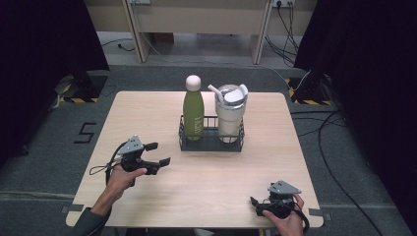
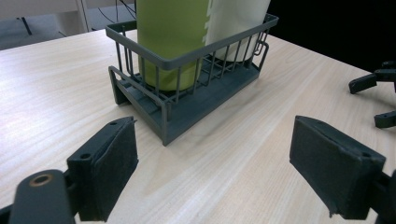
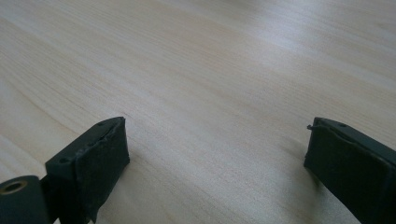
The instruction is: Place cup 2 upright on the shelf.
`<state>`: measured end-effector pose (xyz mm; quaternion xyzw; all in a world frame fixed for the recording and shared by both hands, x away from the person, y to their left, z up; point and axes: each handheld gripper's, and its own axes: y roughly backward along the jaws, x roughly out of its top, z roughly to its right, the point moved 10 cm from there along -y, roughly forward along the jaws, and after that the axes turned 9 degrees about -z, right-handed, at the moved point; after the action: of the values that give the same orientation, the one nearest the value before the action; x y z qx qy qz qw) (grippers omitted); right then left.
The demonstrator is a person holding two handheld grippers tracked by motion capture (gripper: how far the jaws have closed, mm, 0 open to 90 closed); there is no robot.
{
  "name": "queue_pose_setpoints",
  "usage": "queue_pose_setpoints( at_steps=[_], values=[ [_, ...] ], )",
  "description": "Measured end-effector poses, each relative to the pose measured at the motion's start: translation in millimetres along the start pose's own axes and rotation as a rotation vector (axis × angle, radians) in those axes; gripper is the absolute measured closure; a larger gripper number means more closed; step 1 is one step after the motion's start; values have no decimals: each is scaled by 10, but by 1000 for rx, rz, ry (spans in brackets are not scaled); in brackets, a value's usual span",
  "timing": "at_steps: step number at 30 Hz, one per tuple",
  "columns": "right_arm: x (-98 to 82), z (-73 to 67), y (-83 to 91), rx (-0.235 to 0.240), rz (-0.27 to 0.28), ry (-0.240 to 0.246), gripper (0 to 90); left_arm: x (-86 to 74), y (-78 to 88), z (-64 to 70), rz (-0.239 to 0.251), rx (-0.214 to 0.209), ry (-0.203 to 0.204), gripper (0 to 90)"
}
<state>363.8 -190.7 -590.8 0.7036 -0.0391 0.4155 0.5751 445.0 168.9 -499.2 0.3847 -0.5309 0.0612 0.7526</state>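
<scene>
While bare tabletop (image 1: 206, 172) surrounds, green bottle (image 1: 193, 112), tumbler (image 1: 230, 114), wire rack (image 1: 211, 142).

left gripper (image 1: 158, 154): black body, two flat black padded jaws, grey three-cornered plate on top, thin black cable trailing.
right gripper (image 1: 255, 206): the same black build with a grey plate.
left sleeve (image 1: 87, 222): dark grey, at the forearm.

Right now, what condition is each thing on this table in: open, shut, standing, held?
Green bottle: upright in the rack, cap on.
White tumbler: upright beside it, lid and straw on.
Wire rack: flat on the table, untouched.
Left gripper: open, empty.
Right gripper: open, empty.
</scene>
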Motion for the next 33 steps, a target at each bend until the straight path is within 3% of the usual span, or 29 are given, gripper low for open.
queue_pose_setpoints(
  at_steps=[10,20,28,31,33],
  values=[
    [0,-2,0,-1,1,0,63,-220,-10,73,-35,-3,4,148],
    [1,-6,-2,-2,-2,-1,55,-441,5,190,-76,-1,-27,148],
    [0,-8,-4,-2,1,0,54,-745,39,156,-137,36,-13,148],
    [0,-8,-4,-2,1,0,53,-823,54,181,-154,7,-6,148],
    [0,-8,-4,-2,1,0,54,-865,70,189,-169,10,-13,148]
  ],
)
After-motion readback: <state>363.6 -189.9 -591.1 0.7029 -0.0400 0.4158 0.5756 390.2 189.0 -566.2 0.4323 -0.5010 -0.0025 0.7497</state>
